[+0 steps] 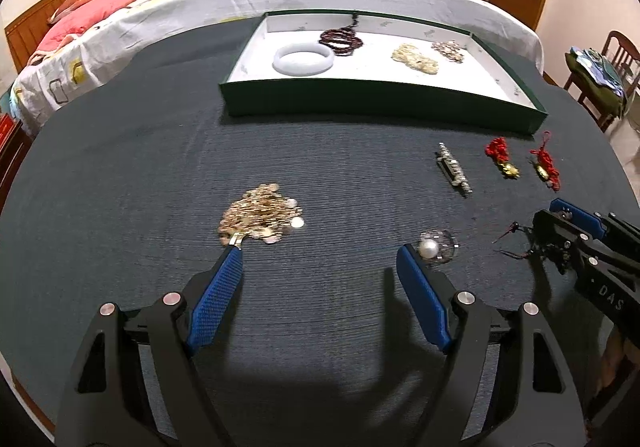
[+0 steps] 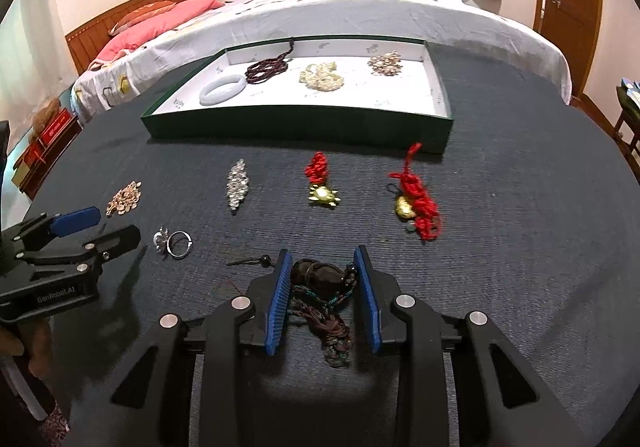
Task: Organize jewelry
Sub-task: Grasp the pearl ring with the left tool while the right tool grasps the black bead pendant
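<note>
So the right tool [image 2: 322, 267] is sitting low over the dark tabletop [image 1: 120, 187], its blue pads closed in around a dark beaded charm [image 2: 316, 275] with a braided cord trailing back between the fingers. The pads are looking snug against it, so I'm calling that a grip. The left tool [image 1: 320, 247] is hanging wide open with nothing between its fingers; the gold chain pile [image 1: 260, 213] is lying just off its left fingertip and the pearl ring [image 1: 434, 247] is touching the right one. Further out, a silver clip [image 2: 237, 185] and two red knotted charms [image 2: 320, 183] [image 2: 416, 199] are lying in a row in front of the green tray [image 2: 300, 127], which is holding a white bangle [image 2: 222, 89], dark beads [image 2: 268, 69], pearls [image 2: 322, 77] and a brooch [image 2: 384, 63].
</note>
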